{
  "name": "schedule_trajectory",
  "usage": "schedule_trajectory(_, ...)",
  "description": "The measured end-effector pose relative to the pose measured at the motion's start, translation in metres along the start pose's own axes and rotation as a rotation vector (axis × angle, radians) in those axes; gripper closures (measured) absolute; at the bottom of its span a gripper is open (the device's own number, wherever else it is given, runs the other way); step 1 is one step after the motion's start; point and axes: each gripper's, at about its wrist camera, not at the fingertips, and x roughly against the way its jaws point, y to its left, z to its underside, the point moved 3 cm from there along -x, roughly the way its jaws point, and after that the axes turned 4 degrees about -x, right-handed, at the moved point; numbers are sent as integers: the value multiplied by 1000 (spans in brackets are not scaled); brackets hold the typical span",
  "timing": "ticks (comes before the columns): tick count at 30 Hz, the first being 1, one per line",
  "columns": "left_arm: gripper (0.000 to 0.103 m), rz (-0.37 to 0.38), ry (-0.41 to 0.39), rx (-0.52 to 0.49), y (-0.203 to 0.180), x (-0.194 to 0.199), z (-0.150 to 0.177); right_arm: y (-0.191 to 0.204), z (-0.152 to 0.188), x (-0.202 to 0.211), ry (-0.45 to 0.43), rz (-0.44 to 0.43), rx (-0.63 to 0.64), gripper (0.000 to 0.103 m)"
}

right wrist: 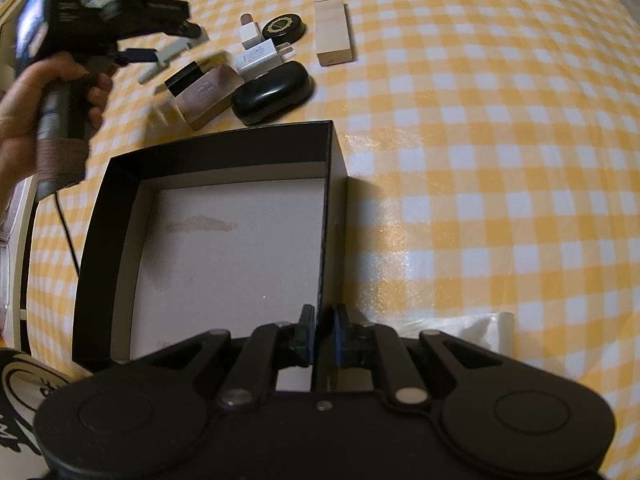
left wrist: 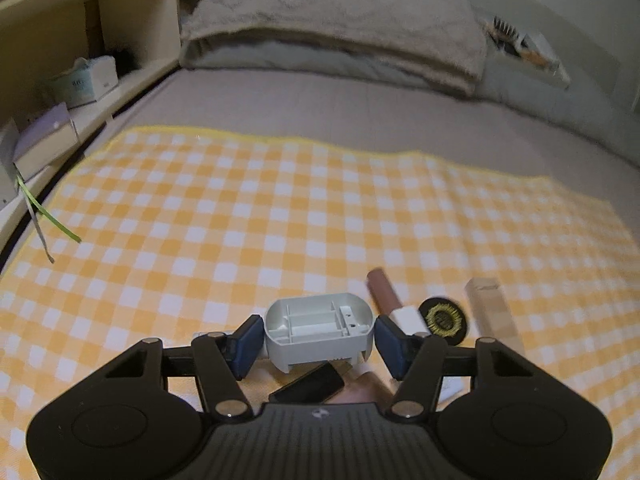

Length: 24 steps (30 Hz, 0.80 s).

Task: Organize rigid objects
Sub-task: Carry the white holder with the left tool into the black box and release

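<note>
My left hand-held gripper (left wrist: 319, 339) clasps a grey plastic casing (left wrist: 319, 330); my right hand-held gripper (right wrist: 322, 334) pinches the wall of the black box (right wrist: 120, 208).

The blue pads (left wrist: 246, 346) press both ends of the casing, hollow side up. The box stands open on the checked cloth (right wrist: 480, 160) over the bed; beyond its far wall lie a black case (right wrist: 273, 92), white charger (right wrist: 256, 58) and wooden block (right wrist: 334, 31).
</note>
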Motion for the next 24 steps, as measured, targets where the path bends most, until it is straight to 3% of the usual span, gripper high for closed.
schedule_trajectory(6,42,53,-64,26,3,48,0,-2,-1,1,-8,-2,2,94)
schedule_trajectory(12,42,170,-92,30,-7,105,19,-1,0,0,-24,3,18,94)
schedule_trajectory(19,42,336,-39,81,-31,151,55,-3,-2,-1,-31,-1,4,94)
schedule_trajectory(24,42,383,15,91,-51,161,81,-2,-2,1,-47,1,6,94)
